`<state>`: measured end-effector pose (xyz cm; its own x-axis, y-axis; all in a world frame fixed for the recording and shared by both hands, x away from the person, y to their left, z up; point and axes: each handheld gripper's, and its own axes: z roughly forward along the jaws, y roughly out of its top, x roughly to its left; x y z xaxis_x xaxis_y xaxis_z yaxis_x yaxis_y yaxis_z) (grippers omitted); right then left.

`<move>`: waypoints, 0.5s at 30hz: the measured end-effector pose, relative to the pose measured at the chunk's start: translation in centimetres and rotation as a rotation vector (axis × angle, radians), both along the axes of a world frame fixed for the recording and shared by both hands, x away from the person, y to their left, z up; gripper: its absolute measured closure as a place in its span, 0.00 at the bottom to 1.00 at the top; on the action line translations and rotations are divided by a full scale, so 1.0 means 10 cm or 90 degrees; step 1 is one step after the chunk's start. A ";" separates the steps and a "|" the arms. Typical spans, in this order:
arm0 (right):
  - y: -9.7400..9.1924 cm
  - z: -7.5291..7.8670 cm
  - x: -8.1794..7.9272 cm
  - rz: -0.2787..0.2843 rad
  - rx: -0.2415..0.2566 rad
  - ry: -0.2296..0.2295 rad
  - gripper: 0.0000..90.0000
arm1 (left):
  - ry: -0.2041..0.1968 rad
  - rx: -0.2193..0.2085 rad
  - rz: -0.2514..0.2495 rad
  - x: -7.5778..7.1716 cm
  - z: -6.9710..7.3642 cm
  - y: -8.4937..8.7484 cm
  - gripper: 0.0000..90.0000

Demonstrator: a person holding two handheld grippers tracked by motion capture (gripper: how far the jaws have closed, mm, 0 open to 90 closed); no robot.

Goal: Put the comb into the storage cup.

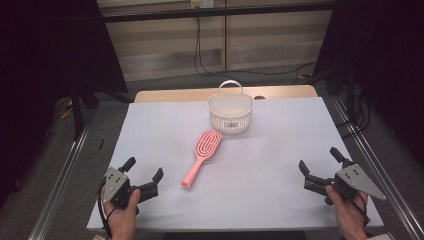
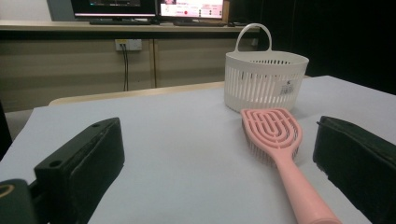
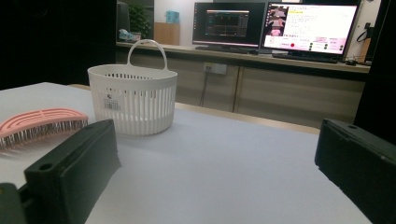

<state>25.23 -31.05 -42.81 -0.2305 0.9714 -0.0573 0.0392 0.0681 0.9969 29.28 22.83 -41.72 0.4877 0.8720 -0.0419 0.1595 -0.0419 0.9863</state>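
Pink hairbrush (image 1: 201, 157) flat on the white table (image 1: 270, 165), bristles down, head toward the white slotted basket (image 1: 230, 113) and just short of it, handle end pointing back toward the left gripper (image 1: 144, 174). Left gripper resting near the table's front left corner, jaws spread wide with nothing between them, brush handle lying near the right-hand jaw. Right gripper (image 1: 320, 166) near the front right corner, well apart from the brush, jaws likewise wide and empty.

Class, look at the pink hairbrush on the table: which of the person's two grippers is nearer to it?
Left. The left gripper sits open just beside the pink hairbrush's handle end; the right gripper, also open, waits far across the table.
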 end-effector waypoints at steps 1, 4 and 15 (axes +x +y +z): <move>0.00 0.00 0.00 0.000 0.000 0.000 0.00 | 0.000 0.002 0.000 0.00 0.00 0.00 0.02; 0.00 0.00 0.00 0.004 0.000 -0.001 0.00 | 0.004 0.003 -0.005 0.00 0.00 0.01 0.02; 0.02 -0.01 0.01 0.016 0.002 0.008 0.00 | 0.009 0.006 -0.017 0.03 0.01 0.00 0.02</move>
<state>25.32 -30.87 -42.95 -0.2551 0.9655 -0.0517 0.0504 0.0667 0.9965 29.54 22.86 -41.59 0.5108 0.8587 -0.0406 0.1714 -0.0554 0.9836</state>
